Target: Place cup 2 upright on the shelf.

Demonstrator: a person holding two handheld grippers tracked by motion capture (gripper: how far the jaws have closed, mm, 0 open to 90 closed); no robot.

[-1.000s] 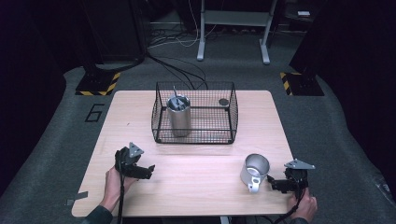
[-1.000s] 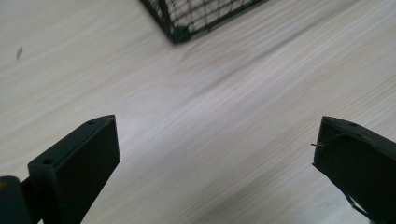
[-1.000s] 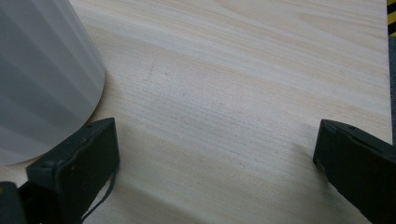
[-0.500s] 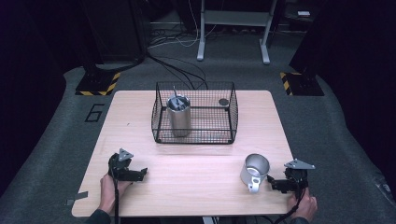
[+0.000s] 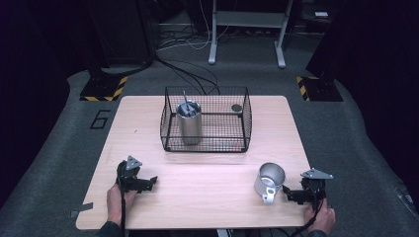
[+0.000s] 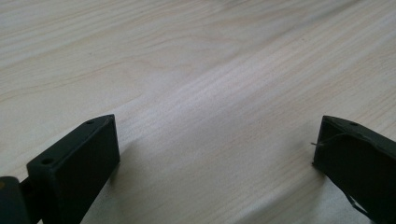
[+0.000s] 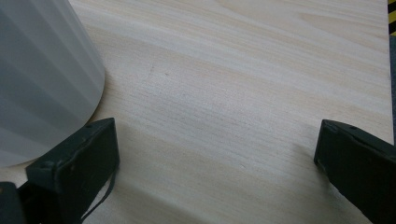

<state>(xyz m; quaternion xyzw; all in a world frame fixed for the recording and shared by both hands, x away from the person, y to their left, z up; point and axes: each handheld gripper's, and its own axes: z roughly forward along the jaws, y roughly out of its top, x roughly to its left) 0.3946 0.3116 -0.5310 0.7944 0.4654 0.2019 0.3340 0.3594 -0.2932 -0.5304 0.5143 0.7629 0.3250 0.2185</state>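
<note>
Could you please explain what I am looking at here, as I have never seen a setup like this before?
A person sits at a wooden table holding a hand-operated grasping tool in each hand: the left tool and the right tool. One picture comes from a camera above the table. The other two come from cameras riding on each tool, looking along its two black jaws. Both tools are open and hold nothing. On the table stand a wire basket containing a steel tumbler, and a metal mug just ahead of the right tool.
</note>
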